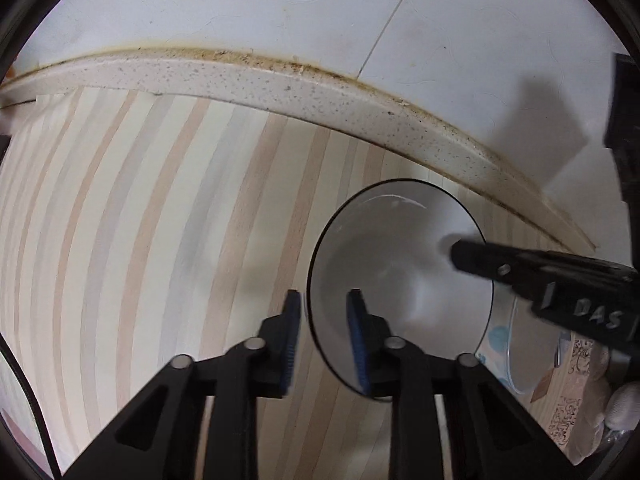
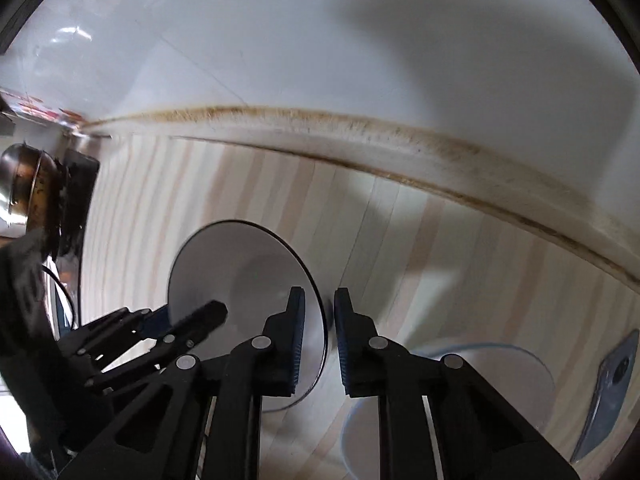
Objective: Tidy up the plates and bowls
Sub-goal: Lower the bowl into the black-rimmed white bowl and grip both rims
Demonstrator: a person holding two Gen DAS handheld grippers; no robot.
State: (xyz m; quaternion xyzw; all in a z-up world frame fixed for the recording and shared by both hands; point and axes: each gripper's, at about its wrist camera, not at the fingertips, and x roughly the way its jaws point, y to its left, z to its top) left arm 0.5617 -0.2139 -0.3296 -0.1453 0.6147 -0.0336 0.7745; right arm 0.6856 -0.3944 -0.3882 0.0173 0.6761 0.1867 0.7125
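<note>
A white bowl [image 1: 400, 272] with a thin black rim is held tilted over the striped countertop [image 1: 140, 220]. My left gripper [image 1: 324, 340] grips its near rim, one blue-padded finger outside the wall and one inside. In the right wrist view the same bowl [image 2: 240, 276] sits left of centre, and my right gripper [image 2: 320, 340] clamps the opposite rim, which runs between the pads. Each gripper shows in the other's view: the right gripper [image 1: 520, 272] reaching into the bowl, the left gripper [image 2: 192, 324] at the bowl's left edge.
A blue-rimmed white dish [image 2: 500, 380] lies on the counter below the bowl, also seen as the dish [image 1: 520, 360]. A speckled, stained ledge [image 1: 280, 80] meets the tiled wall behind. A metal pot [image 2: 24, 184] stands far left, and a grey-blue item [image 2: 612, 380] lies at the right.
</note>
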